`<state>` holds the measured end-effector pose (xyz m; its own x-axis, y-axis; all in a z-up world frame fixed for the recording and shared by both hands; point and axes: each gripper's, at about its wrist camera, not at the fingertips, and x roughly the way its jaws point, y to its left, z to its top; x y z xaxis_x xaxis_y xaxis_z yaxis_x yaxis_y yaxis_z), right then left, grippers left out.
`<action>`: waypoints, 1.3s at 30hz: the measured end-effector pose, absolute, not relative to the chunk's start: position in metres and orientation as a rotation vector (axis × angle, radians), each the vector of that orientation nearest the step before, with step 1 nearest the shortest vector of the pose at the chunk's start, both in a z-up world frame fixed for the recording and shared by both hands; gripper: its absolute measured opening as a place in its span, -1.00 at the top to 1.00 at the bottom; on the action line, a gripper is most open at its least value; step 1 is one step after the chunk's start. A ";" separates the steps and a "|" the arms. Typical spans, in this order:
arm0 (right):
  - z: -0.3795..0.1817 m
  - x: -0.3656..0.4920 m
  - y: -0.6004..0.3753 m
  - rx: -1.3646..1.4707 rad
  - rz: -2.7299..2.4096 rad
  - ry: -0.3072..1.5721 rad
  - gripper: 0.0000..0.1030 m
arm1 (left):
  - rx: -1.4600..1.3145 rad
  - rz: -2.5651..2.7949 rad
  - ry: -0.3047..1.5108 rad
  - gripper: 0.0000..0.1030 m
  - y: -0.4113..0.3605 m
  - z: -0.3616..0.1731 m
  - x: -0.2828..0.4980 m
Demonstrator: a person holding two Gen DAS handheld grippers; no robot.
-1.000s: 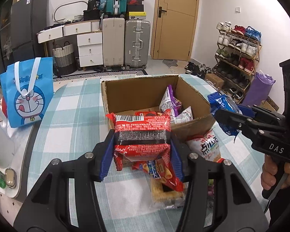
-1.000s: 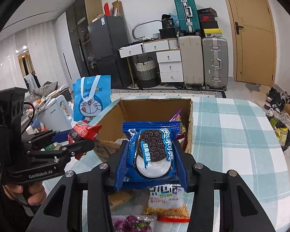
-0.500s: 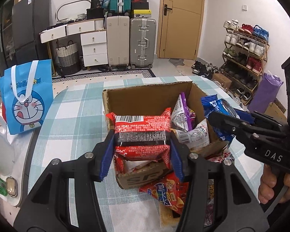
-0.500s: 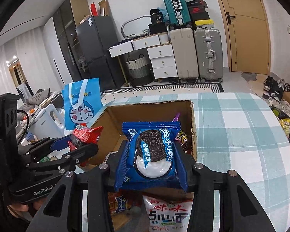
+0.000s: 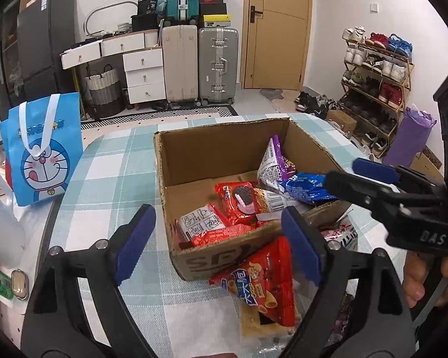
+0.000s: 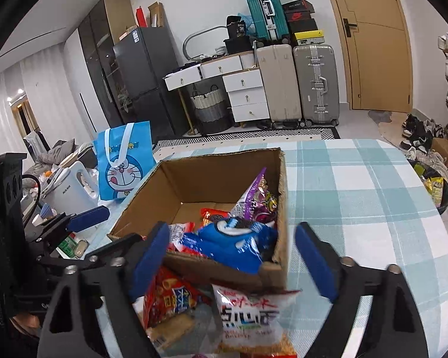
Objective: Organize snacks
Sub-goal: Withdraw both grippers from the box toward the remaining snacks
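A round surface (image 5: 110, 161) under a teal-and-white checked cloth carries an open cardboard box (image 5: 224, 146) near its middle, and the snacks lie partly in the box and partly on the cloth in front of it. Inside, a purple-and-white packet (image 5: 273, 164) leans against the right wall, a blue Oreo pack (image 6: 233, 243) lies on top of the pile at the near right corner, and a red Oreo pack (image 5: 239, 201) rests beside a red-and-white packet (image 5: 206, 226) at the near wall. In front of the box, a red bag of cone-shaped crisps (image 5: 262, 280) lies against the box's front wall, with a white bag printed in black and red characters (image 6: 248, 316) just beside it. The left hand-held gripper (image 5: 218, 244) hovers at the box's near edge, its jaws opening, blue pads wide apart with nothing pressed between them. The right hand-held gripper (image 6: 233, 262) is likewise opening above the near right corner, pads clear of the blue pack below. A blue Doraemon tote bag (image 5: 41, 155) stands off to the left, with a white electric kettle (image 6: 70, 191) near it.
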<state>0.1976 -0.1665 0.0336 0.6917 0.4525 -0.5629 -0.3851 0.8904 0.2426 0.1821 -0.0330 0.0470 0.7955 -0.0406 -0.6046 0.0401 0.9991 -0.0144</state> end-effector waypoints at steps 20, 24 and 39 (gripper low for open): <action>0.004 0.129 -0.204 0.062 0.417 0.739 -0.99 | -0.040 -0.037 0.712 -0.98 -0.019 0.022 0.094; -0.010 0.124 -0.202 0.064 0.431 0.776 -0.99 | -0.047 -0.043 0.741 -0.98 -0.020 0.007 0.089; -0.034 0.124 -0.190 -0.066 0.450 0.900 -0.99 | -0.039 -0.050 0.812 -0.98 -0.032 -0.018 0.101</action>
